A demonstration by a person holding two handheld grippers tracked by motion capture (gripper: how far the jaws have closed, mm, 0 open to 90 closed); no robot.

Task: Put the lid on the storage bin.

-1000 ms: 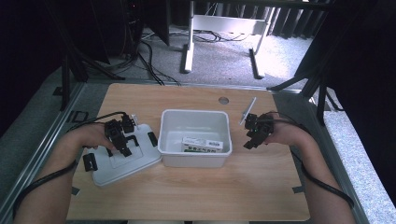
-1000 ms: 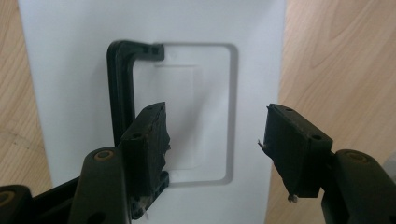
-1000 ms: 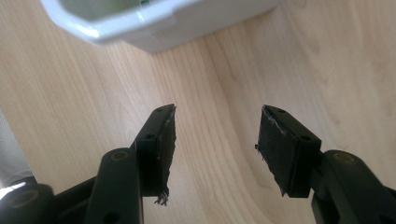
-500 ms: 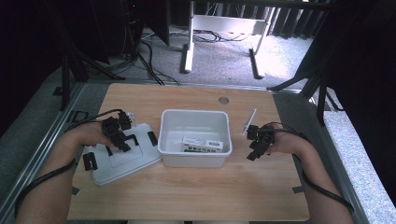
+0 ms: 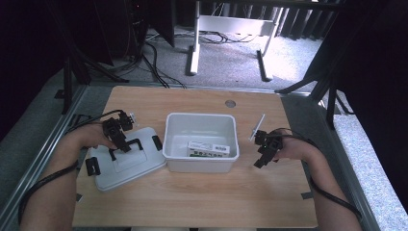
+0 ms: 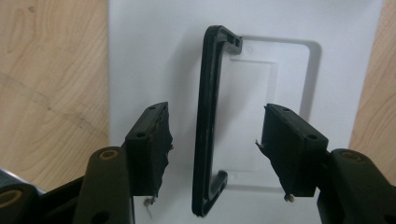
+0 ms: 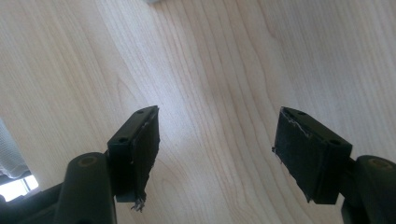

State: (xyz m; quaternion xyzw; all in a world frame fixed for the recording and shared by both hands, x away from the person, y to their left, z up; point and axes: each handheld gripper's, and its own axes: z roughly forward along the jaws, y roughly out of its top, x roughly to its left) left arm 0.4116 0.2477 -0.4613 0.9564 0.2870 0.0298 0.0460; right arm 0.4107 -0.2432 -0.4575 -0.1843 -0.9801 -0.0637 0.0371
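Left gripper [image 6: 215, 149] has its jaws spread either side of the black handle [image 6: 208, 130] on the white lid [image 5: 126, 161], pads not touching it. The lid lies flat on the table [image 5: 202, 202], just left of the white bin [image 5: 201, 142]. A small box [image 5: 208, 149] lies in the bin. Right gripper [image 7: 215, 156] has just been opening, jaws wide with nothing between them but bare wood, to the right of the bin.

high view: above, forward-down | left gripper view: close on lid [image 6: 154, 56] | shared: lid [image 5: 126, 163]
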